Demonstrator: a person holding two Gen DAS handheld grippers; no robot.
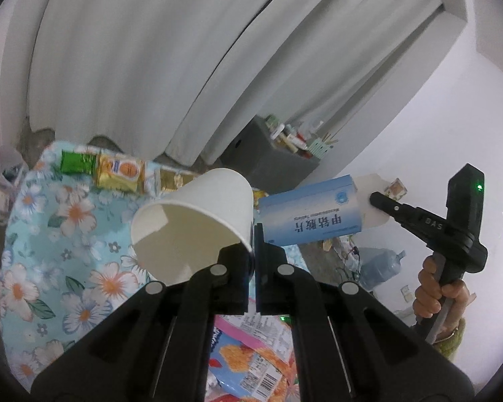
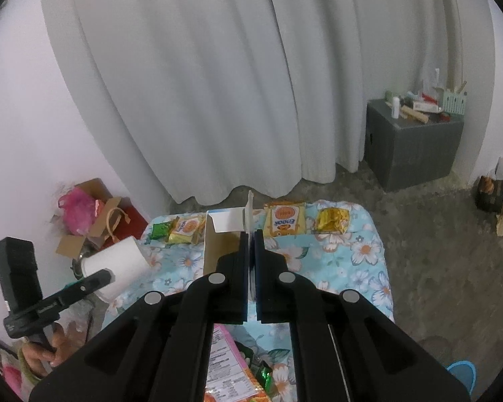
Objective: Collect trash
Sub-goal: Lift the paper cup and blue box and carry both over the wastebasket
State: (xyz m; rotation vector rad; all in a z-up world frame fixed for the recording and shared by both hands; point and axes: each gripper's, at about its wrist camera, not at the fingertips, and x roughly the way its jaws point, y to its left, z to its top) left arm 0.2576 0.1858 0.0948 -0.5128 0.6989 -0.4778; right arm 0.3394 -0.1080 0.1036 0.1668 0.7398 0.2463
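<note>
My left gripper (image 1: 252, 234) is shut on the rim of a white paper cup (image 1: 198, 221), held tilted above the floral-cloth table (image 1: 50, 268). The cup also shows in the right wrist view (image 2: 124, 268). My right gripper (image 2: 250, 238) is shut on the open end flap of a blue medicine box (image 2: 223, 234), lifted off the table. In the left wrist view the box (image 1: 312, 214) hangs from the right gripper (image 1: 377, 199) just right of the cup. Snack wrappers lie on the cloth: a green one (image 2: 161, 229), yellow ones (image 2: 285, 222) and a gold one (image 2: 332, 219).
A large snack bag (image 1: 251, 355) lies on the near table edge. A grey box (image 2: 415, 147) with small items on top stands by the curtain. Cardboard and bags (image 2: 94, 221) sit on the floor left of the table. A water bottle (image 1: 379, 264) stands on the floor.
</note>
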